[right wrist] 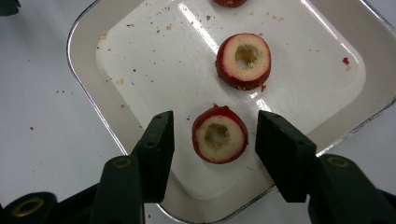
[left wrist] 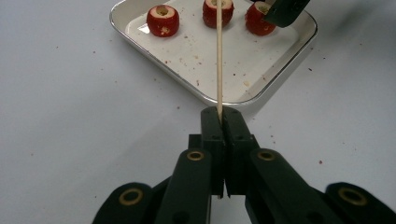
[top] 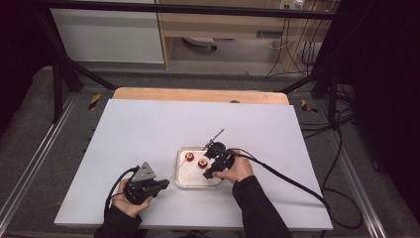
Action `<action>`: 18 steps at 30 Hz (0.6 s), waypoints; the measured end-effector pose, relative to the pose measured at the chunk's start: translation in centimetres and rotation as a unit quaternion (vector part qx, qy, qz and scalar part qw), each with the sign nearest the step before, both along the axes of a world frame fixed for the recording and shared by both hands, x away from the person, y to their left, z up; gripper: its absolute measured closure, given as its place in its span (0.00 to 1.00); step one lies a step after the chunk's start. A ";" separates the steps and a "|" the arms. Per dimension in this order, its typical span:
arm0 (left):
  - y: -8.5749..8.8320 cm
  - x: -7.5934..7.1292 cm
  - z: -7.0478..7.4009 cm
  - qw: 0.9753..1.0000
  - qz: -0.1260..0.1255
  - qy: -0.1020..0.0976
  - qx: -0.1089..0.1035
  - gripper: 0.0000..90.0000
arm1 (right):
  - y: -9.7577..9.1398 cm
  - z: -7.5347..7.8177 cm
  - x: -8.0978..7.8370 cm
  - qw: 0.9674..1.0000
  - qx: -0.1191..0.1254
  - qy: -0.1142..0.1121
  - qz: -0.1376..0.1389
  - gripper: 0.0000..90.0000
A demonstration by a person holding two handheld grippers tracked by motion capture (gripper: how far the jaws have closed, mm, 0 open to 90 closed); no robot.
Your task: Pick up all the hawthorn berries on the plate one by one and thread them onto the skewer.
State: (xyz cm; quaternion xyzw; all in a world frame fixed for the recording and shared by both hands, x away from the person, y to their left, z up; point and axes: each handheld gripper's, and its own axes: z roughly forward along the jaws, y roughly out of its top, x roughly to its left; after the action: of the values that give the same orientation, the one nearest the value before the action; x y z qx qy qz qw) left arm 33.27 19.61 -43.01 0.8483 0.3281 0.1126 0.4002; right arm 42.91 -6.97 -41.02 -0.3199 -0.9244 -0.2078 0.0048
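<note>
Red-skinned and cored, the nearest fruit piece (right wrist: 219, 134) lay in the tray (right wrist: 88, 70) between the right gripper's (right wrist: 212, 149) spread jaws, with a gap on either side. A second piece (right wrist: 243, 60) sat just beyond it on the crumb-strewn tray floor, and a third (left wrist: 163, 20) lay farther off. Wooden and thin, the skewer (left wrist: 218, 60) was pinched in the left gripper's (left wrist: 219, 116) pressed-together jaws and reached over the tray rim towards the middle piece, on the white table (top: 148, 129).
</note>
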 end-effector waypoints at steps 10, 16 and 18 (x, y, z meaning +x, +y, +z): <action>0.0 0.0 0.0 1.000 -0.001 0.001 0.001 0.98 | 0.1 -0.4 0.4 1.000 -0.003 0.015 -0.003 0.67; 0.0 0.0 0.1 1.000 0.001 -0.002 0.000 0.98 | 0.2 -0.5 0.5 1.000 -0.001 0.023 -0.013 0.67; 0.0 -0.1 0.1 1.000 0.001 -0.003 0.000 0.98 | 0.0 -0.2 0.4 1.000 0.006 0.023 -0.017 0.68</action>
State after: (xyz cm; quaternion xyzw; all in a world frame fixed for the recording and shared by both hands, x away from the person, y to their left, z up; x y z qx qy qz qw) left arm 33.20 19.62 -42.92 0.8476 0.3276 0.1159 0.4009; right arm 43.34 -6.93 -41.23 -0.3399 -0.9172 -0.2065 0.0243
